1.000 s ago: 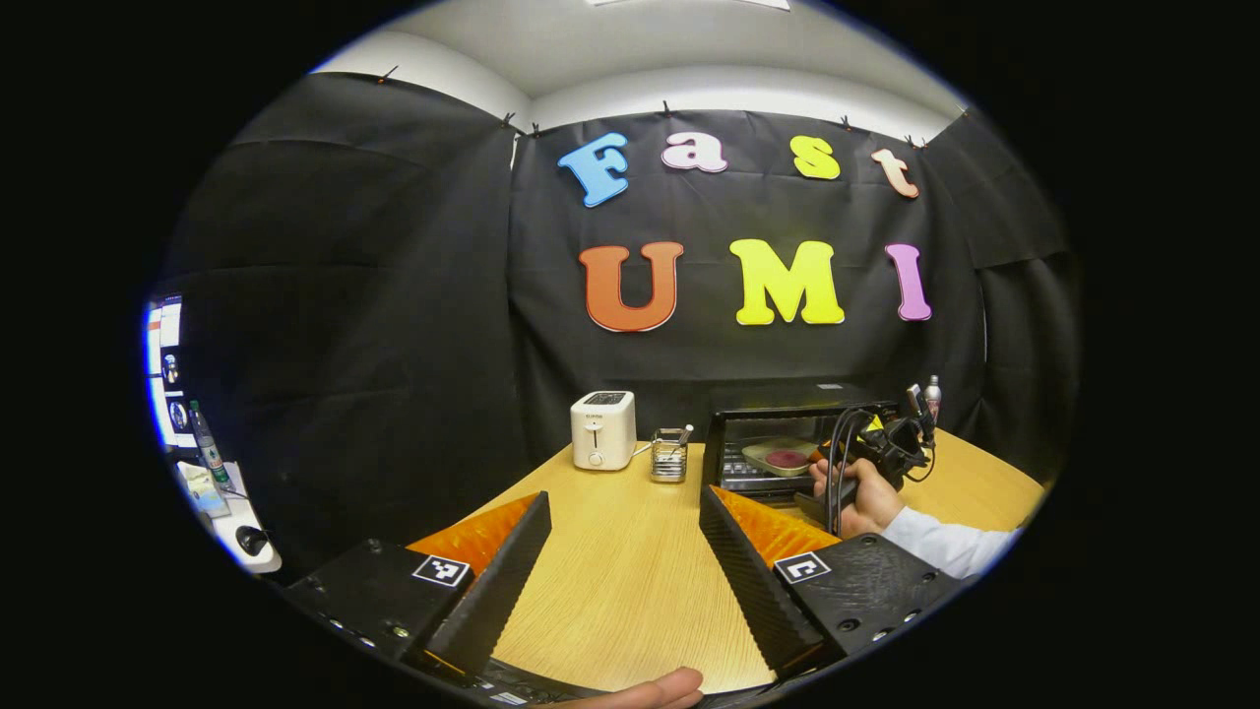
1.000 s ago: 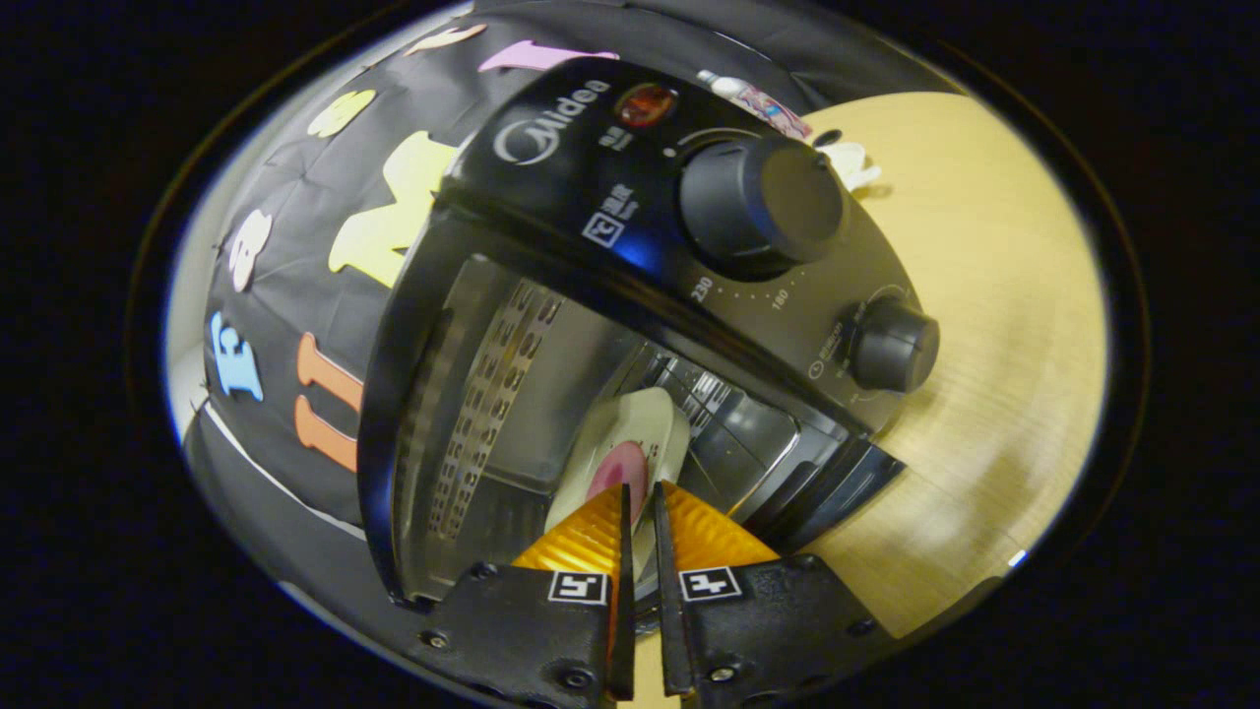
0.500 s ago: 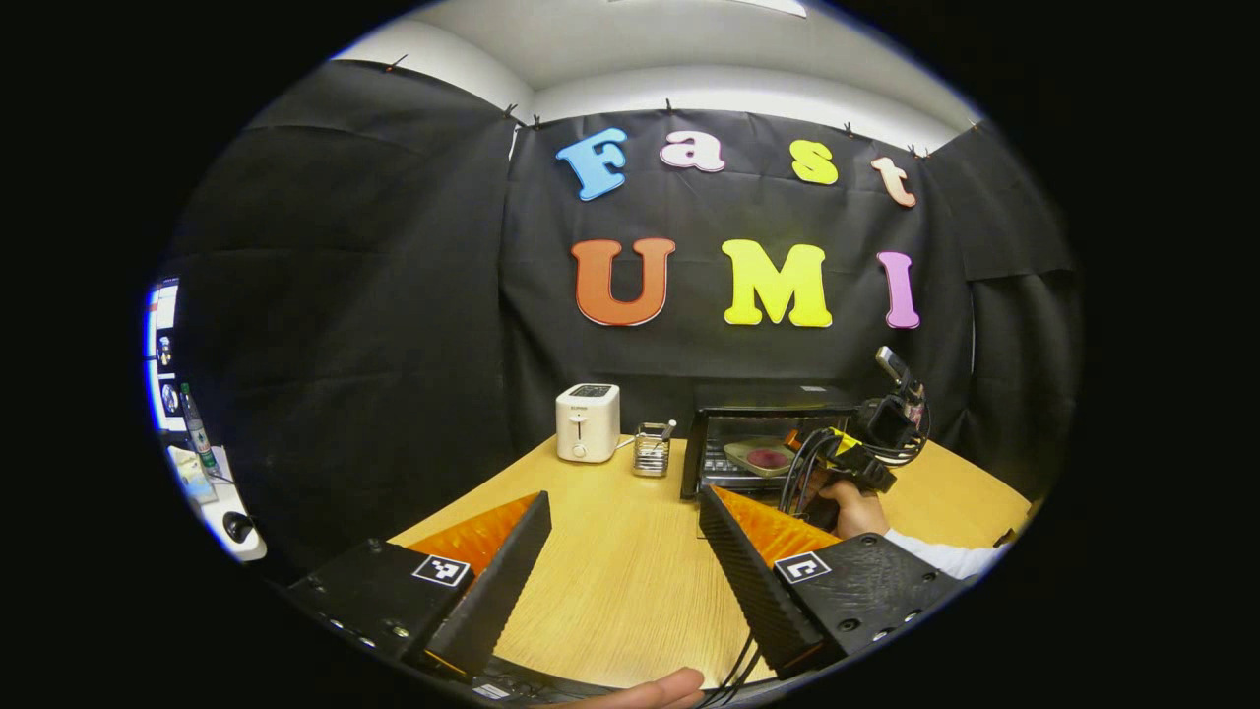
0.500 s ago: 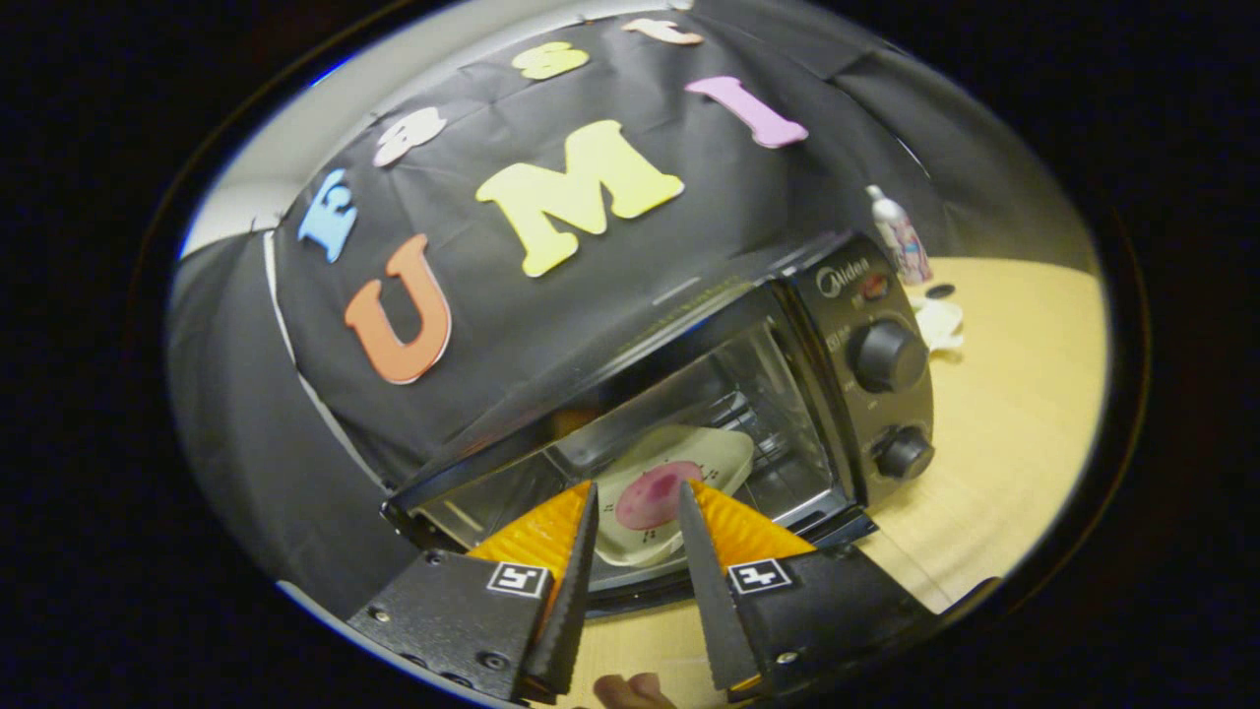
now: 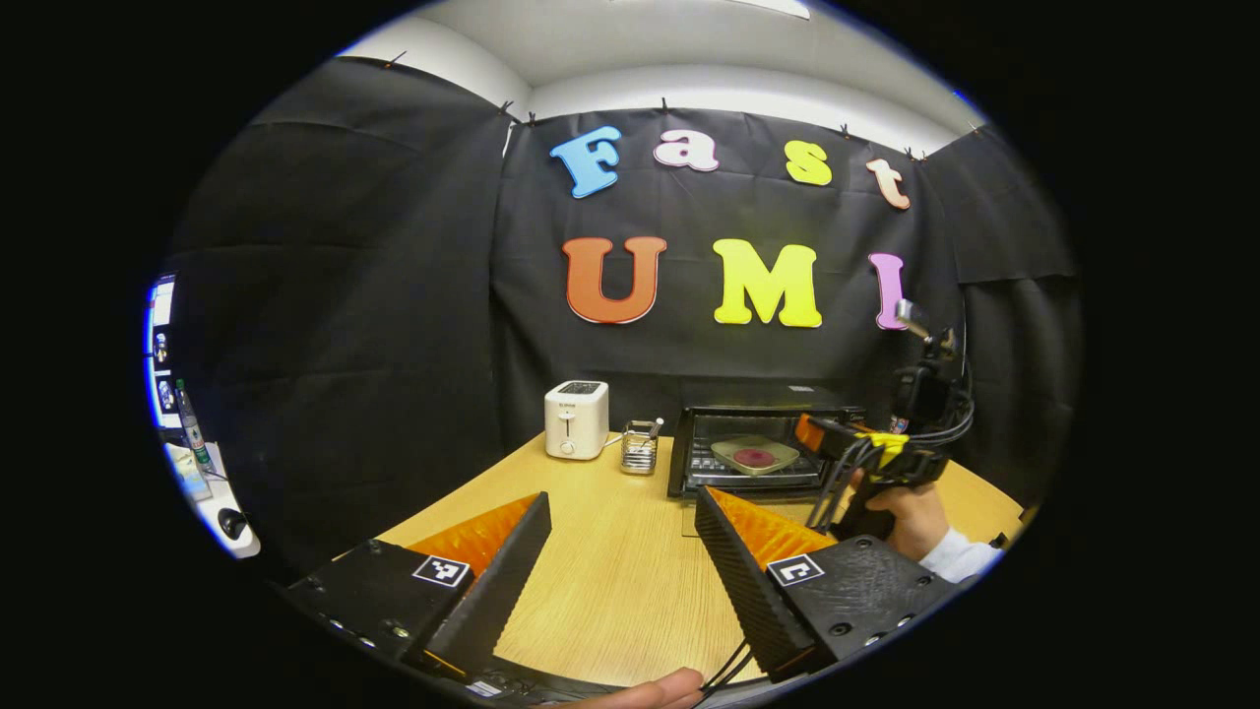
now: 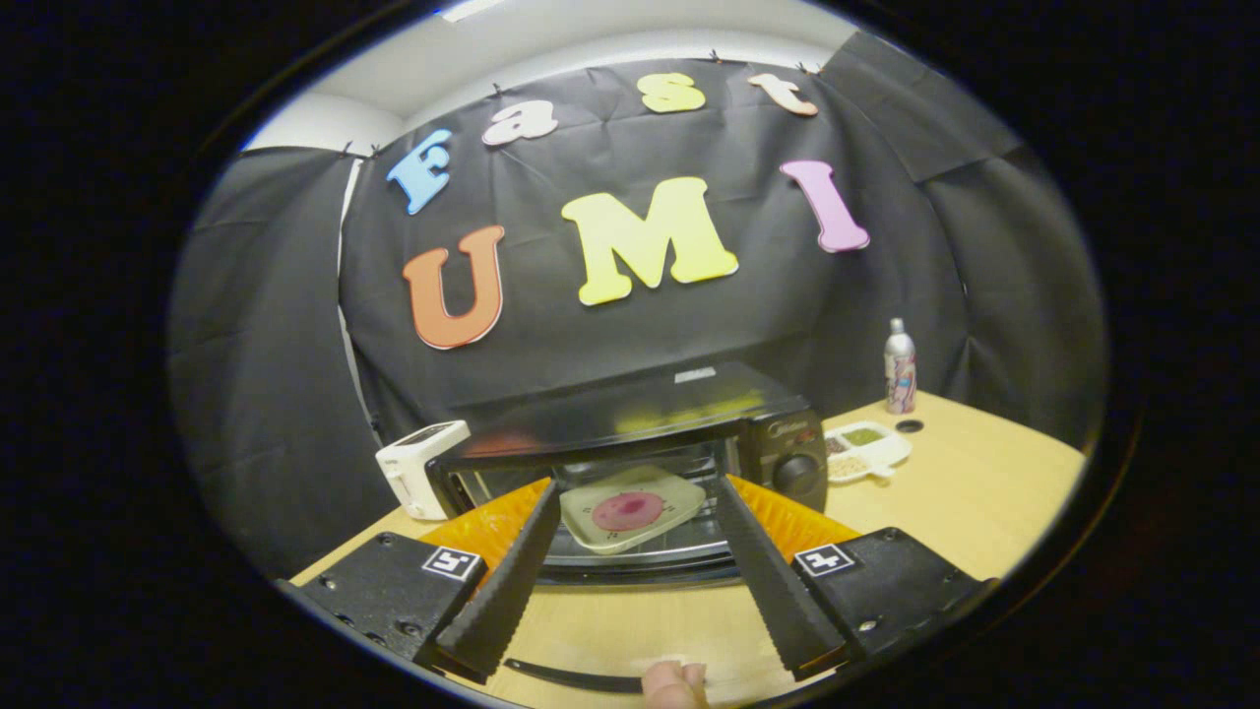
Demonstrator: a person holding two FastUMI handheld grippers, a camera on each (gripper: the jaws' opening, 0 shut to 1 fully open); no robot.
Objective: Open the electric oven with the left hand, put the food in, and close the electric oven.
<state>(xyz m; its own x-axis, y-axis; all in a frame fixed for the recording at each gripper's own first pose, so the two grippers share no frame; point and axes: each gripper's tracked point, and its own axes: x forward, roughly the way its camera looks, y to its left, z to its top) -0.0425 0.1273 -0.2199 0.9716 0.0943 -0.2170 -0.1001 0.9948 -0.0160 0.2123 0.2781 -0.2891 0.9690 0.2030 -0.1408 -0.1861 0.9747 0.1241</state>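
The black electric oven (image 5: 758,448) stands at the back of the table with its door folded down. Inside, on the rack, lies a pale plate (image 6: 630,509) with a round pink food piece (image 6: 627,510) on it; the same plate (image 5: 754,455) appears in the left gripper view. My right gripper (image 6: 635,581) is open, a short way back from the oven (image 6: 630,418) mouth, with nothing between its fingers. A hand (image 5: 911,512) holds it at the oven's right front. Over the near table, my left gripper (image 5: 620,581) is open and holds nothing.
A white toaster (image 5: 576,418) and a wire utensil holder (image 5: 640,446) stand left of the oven. A spray bottle (image 6: 898,364) and a white divided dish (image 6: 866,448) sit to its right. The lowered door's handle (image 6: 581,676) lies just under my right gripper.
My right gripper let go of the plate, opened wide, levelled out and drew back from the oven. The plate stays on the rack. My left gripper backed off slightly.
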